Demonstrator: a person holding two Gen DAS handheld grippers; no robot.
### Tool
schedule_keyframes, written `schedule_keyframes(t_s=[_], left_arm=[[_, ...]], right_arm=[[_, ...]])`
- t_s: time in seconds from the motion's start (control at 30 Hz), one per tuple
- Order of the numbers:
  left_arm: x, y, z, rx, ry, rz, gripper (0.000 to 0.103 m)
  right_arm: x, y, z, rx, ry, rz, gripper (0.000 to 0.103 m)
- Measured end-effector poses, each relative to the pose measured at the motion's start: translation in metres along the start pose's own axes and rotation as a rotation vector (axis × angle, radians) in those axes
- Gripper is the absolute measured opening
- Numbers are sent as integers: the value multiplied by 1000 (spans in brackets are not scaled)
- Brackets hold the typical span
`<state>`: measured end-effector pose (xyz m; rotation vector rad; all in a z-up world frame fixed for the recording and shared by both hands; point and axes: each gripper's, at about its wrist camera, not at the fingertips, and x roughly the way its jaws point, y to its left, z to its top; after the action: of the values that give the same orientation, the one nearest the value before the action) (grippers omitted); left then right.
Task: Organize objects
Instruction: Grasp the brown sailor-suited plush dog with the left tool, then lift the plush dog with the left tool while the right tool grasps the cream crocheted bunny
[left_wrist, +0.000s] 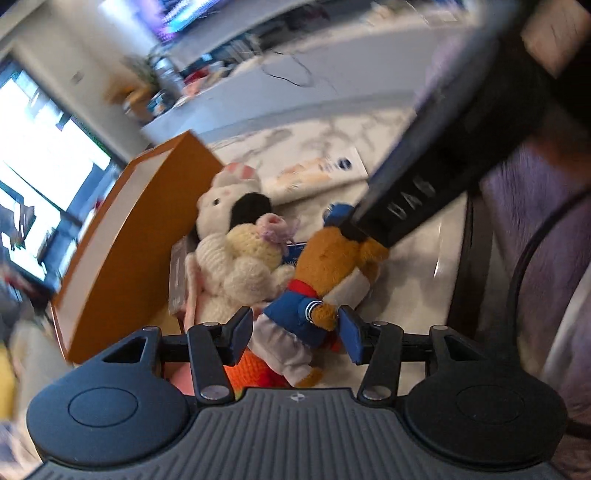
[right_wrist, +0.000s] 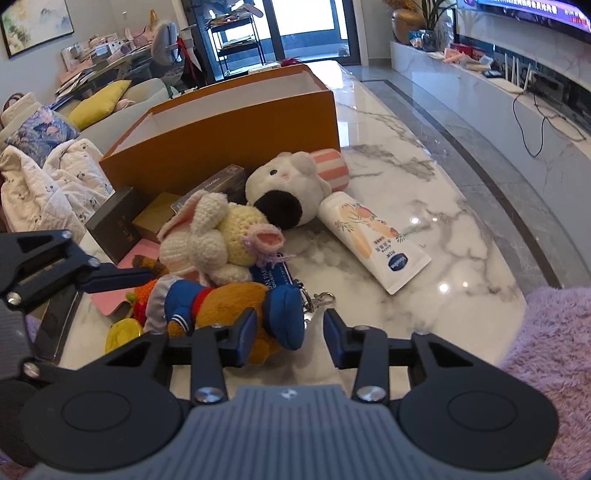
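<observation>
Your right gripper (right_wrist: 290, 334) stands spread, with the bear's (right_wrist: 221, 302) blue cap between its fingers but nothing clamped. Your left gripper (left_wrist: 295, 328) is spread too, straddling the bear's (left_wrist: 317, 284) blue jacket and white skirt without squeezing. That bear lies on its side on the marble table (right_wrist: 424, 221), touching the knit bunny (right_wrist: 218, 236) behind it.

It looks soft and light, so it should squash under the pads rather than slip; I'd pinch the stuffed torso, not the cap. Its metal clip (right_wrist: 321, 298) may dangle and snag.

Further out lie the white plush (right_wrist: 288, 181) and the tube (right_wrist: 369, 240), with the orange box (right_wrist: 221, 147) behind, probably the destination.
</observation>
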<state>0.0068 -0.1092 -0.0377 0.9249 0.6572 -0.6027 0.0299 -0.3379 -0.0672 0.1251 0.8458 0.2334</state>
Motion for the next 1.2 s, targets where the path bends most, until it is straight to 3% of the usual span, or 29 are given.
schedule_keyframes(t_s=[0.17, 0.4, 0.57, 0.67, 0.8, 0.97, 1.2], left_arm=[[22, -13, 4, 159, 65, 2, 59], [47, -20, 9, 209, 98, 18, 59], [46, -17, 6, 129, 81, 23, 53], [40, -9, 1, 32, 58, 10, 47], [23, 8, 1, -186, 18, -34, 44], [-8, 28, -5, -414, -54, -26, 43], [-55, 64, -26, -706, -156, 54, 42]], right_arm=[[1, -3, 0, 12, 7, 45, 30], [2, -7, -1, 30, 8, 64, 27], [0, -10, -2, 47, 9, 52, 29], [-4, -14, -1, 65, -10, 46, 29], [-14, -20, 3, 80, -54, 28, 31], [-22, -21, 9, 61, -72, 29, 32], [-19, 0, 18, -36, -70, 63, 32]])
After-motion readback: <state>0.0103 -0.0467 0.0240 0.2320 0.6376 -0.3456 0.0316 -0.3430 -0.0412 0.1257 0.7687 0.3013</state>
